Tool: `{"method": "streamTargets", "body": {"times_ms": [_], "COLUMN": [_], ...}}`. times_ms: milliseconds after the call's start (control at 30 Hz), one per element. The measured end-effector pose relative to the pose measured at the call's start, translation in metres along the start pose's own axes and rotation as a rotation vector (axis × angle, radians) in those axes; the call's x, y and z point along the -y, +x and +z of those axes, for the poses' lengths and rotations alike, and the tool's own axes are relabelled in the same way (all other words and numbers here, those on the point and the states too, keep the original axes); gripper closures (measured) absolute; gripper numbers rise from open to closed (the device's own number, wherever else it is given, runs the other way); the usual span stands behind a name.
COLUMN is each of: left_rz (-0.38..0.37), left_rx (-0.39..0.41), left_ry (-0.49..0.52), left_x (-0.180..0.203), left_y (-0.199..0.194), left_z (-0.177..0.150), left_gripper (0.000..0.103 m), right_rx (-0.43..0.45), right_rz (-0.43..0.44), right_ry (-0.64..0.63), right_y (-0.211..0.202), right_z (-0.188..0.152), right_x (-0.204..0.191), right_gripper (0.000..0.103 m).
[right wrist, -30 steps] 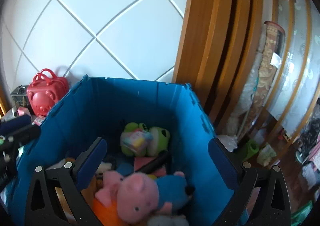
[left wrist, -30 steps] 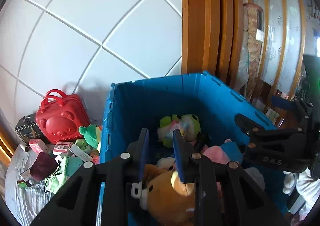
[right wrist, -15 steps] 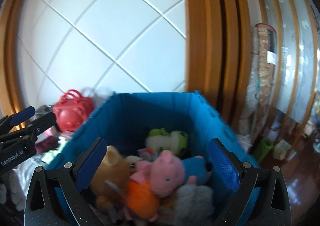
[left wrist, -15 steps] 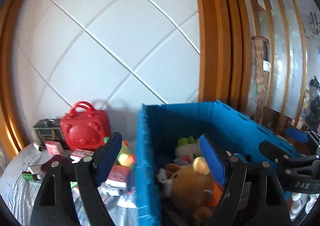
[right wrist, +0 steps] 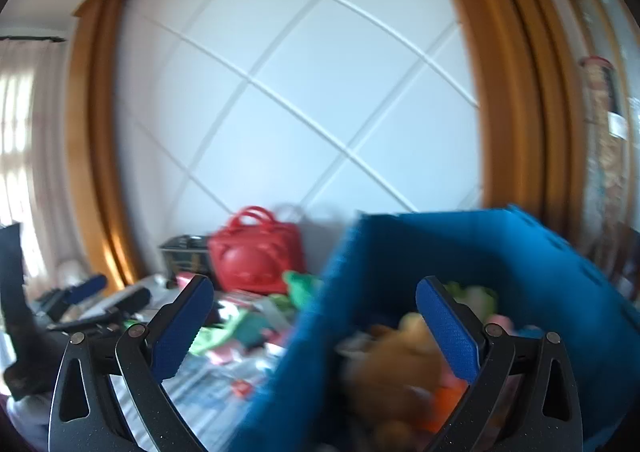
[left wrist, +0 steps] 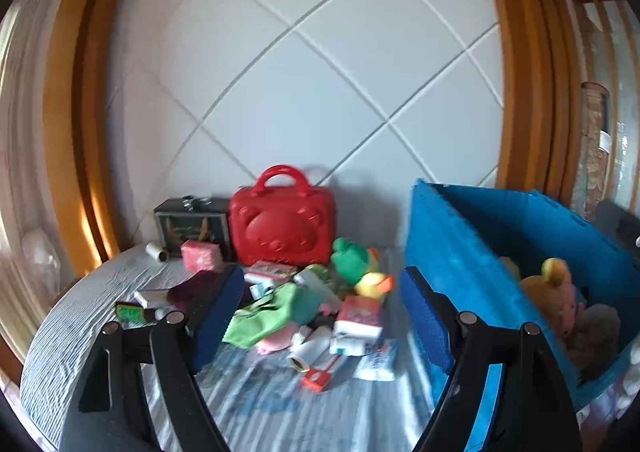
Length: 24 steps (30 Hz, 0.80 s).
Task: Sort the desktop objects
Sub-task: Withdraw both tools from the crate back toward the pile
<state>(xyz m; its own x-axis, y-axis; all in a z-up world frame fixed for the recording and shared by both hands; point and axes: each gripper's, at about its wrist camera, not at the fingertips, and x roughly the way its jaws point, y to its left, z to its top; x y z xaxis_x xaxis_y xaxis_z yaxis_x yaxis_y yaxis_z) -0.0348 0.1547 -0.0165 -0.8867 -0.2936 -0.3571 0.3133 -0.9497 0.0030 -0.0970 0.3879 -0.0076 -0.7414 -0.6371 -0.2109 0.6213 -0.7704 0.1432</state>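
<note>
1. Spreading wide with nothing between them, the left gripper (left wrist: pixel 320 312) has blue, fine-textured pads on black angular arms; its fingers (left wrist: pixel 216 312) stand apart over the clutter in the lower middle of the left wrist view, having opened within the last second.
2. The right gripper (right wrist: pixel 316 328) is likewise wide open and empty, one pad at lower left over the desk, the other at lower right over the bin.
3. The desk (left wrist: pixel 80 316) wears a ribbed, grey-white striped cloth.
4. The pile of small objects (left wrist: pixel 312 308) lies at mid-frame: a crumpled green cloth (left wrist: pixel 264 316), a white roll (left wrist: pixel 310 348), flat cartons and a soft green-and-yellow plush (left wrist: pixel 356 264).
5. A glossy red case (left wrist: pixel 282 228), rounded, with a moulded bear face and looped handle, stands upright behind the pile against the white diagonal-grooved wall panel (left wrist: pixel 304 84).
6. A dark boxy tin (left wrist: pixel 192 224) sits just to its left, touching or nearly so.
7. The rigid blue plastic bin (left wrist: pixel 460 236) fills the right of the frame, holding a tan plush bear (left wrist: pixel 548 288) and other soft toys; the right wrist view shows them blurred.
</note>
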Motion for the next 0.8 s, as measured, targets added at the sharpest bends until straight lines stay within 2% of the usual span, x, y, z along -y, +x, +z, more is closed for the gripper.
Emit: {"method": "streamTargets", "body": {"times_ms": [33, 133, 300, 400, 600, 800], "left_rz": [0.015, 0.045, 0.067, 0.109, 0.091, 0.032], "left_rx": [-0.006, -0.031, -0.119, -0.215, -0.362, -0.495], "left_ry": [-0.004, -0.025, -0.052, -0.056, 0.004, 0.156], "left_x": [-0.015, -0.074, -0.18, -0.252, -0.358, -0.412], "left_y": [0.003, 0.016, 0.051, 0.082, 0.152, 0.244], "left_z": [-0.003, -0.013, -0.033, -0.049, -0.065, -0.073], "left_gripper": [0.023, 0.023, 0.023, 0.023, 0.023, 0.023], "right_rx": [-0.001, -0.023, -0.076, -0.138, -0.341, -0.517], "right_rz": [0.048, 0.077, 0.034, 0.003, -0.048, -0.118], "right_ry": [-0.011, -0.007, -0.042, -0.041, 0.024, 0.086], "right_y": [0.004, 0.021, 0.055, 0.084, 0.145, 0.198], "right_z": [0.0, -0.003, -0.014, -0.028, -0.072, -0.12], "right_x": [-0.014, -0.055, -0.125, -0.156, -0.17, -0.166], "right_gripper": [0.0, 0.0, 0.0, 0.0, 0.0, 0.0]}}
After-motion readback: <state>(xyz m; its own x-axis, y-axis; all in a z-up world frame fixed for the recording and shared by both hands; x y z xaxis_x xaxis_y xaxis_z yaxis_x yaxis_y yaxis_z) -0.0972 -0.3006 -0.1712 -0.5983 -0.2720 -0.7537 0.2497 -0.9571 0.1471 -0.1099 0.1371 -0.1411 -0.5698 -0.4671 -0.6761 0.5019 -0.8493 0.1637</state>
